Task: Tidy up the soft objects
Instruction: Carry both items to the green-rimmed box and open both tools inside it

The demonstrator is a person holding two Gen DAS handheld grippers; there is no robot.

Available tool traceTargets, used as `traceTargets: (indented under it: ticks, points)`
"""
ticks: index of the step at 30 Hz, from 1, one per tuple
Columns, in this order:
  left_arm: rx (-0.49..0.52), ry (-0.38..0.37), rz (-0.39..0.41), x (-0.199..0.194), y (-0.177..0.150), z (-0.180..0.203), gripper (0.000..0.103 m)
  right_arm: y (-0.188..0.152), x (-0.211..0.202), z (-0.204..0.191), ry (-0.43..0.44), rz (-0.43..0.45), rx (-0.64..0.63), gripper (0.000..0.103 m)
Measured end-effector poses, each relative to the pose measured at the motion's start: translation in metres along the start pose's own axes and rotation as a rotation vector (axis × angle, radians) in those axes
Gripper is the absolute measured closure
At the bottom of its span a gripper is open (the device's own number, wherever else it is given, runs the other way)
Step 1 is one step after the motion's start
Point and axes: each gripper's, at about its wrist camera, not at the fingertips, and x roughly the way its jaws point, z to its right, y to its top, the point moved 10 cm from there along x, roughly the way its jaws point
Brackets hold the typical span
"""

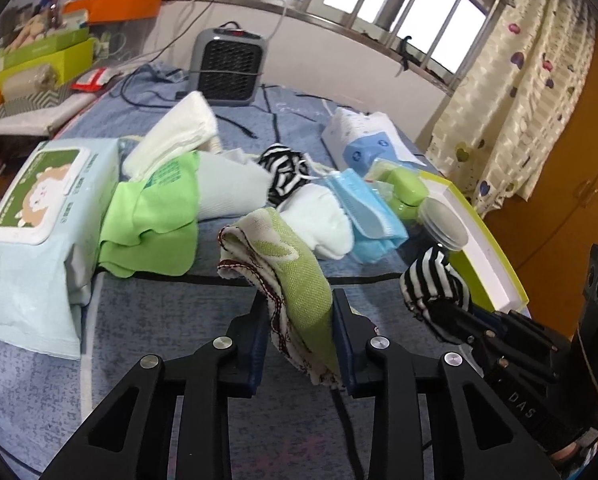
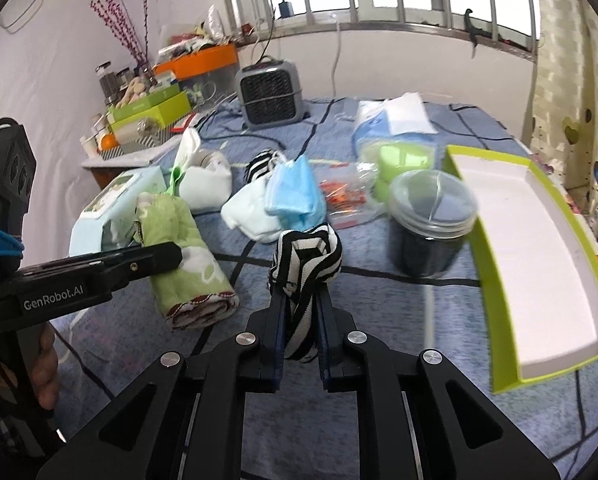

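- The left hand-held gripper point(image 1: 299, 320) pinches a green woven towel point(image 1: 299, 280) with a red-stitched white border. Its pads press on the cloth from both sides, and the towel's folded bulk stands up above the jaws while a loose corner hangs below them.
- The right hand-held gripper point(image 2: 301, 316) is pressed together on a black-and-white striped sock point(image 2: 305, 264), balled at the top, with its tail trailing down between the fingers. The grip sits low on the bundle, probably so the roll stays together.
- Both items are held clear of the blue checked bed cover point(image 2: 379, 312), one per hand, which suggests they are being carried off the pile together.
- Just to the right of the striped sock lies an open green box point(image 2: 495, 280) with a bare white inside; I judge it the likely place for the soft things.
- A clear-lidded dark jar point(image 2: 431, 224) stands between the box and the pile, close to the carrying path.
- Further out the remaining soft objects lie bunched: white socks point(image 1: 323, 220), a second striped sock point(image 1: 283, 172), blue face masks point(image 1: 363, 208), a bright green cloth point(image 1: 147, 232) and a wet-wipes pack point(image 1: 31, 216).
- A small grey heater point(image 1: 231, 68) stands at the far edge below the window.
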Motion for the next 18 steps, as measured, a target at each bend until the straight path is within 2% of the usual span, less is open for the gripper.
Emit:
traceTargets:
  ticks: [9, 18]
  points:
    - [0.072, -0.056, 0.02, -0.005, 0.013, 0.039, 0.075, 0.008, -0.027, 0.025, -0.048, 0.056, 0.035, 0.089]
    - [0.15, -0.151, 0.032, -0.001, 0.035, 0.093, 0.075, 0.016, -0.053, 0.073, -0.147, 0.101, 0.096, 0.089]
